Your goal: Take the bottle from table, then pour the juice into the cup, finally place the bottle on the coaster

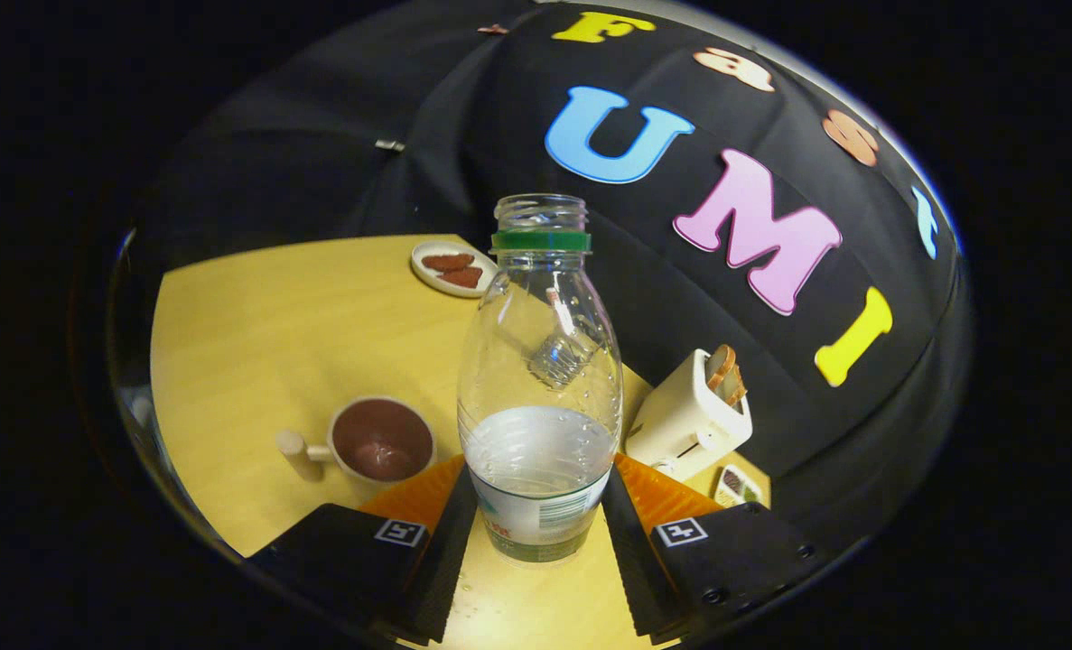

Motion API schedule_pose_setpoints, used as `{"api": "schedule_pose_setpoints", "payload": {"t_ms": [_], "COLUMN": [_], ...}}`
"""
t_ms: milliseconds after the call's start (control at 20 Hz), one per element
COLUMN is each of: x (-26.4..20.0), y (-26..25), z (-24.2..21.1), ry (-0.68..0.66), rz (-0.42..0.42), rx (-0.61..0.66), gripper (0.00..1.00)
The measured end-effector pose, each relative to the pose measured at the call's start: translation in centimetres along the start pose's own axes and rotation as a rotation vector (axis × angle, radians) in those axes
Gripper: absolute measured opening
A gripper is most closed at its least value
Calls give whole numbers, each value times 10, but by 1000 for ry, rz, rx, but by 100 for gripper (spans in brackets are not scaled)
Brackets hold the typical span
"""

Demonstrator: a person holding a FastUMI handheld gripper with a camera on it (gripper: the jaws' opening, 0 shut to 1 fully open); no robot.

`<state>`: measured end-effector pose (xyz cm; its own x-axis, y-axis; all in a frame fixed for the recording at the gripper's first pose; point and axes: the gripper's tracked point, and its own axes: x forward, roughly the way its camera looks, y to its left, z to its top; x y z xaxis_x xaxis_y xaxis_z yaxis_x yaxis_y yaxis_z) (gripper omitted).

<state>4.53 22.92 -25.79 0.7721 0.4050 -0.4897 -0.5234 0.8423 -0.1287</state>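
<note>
Pale wooden counter runs back to the black cloth wall, tilted in the gripper view as if the tool is leaning. On either side of the lower body of the clear plastic bottle, the hand-held gripper has its two fingers pressed against the label band, so it is clamped on the bottle. That low grip leaves the uncapped mouth with its green neck ring free for pouring. Pale juice fills roughly the bottom third. Whether the base touches the counter or is just lifted I cannot tell.

Just left of the bottle, near the left finger, sits the cup, open side up, handle pointing away from the bottle, within easy reach for the pour. A toaster holding bread stands to the right, and a small dish of food lies well beyond. No coaster can be made out for certain.
</note>
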Motion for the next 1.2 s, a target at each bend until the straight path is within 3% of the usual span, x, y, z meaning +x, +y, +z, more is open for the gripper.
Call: {"api": "schedule_pose_setpoints", "payload": {"t_ms": [250, 500, 800, 1200], "x": [24, 66, 116, 139], "y": [-23, -35, -62, -67], "z": [19, 14, -3, -28], "ry": [-99, -151, -175, -173], "rz": [53, 63, 17, 15], "rx": [198, 260, 340, 380], "gripper": [77, 77, 77, 77]}}
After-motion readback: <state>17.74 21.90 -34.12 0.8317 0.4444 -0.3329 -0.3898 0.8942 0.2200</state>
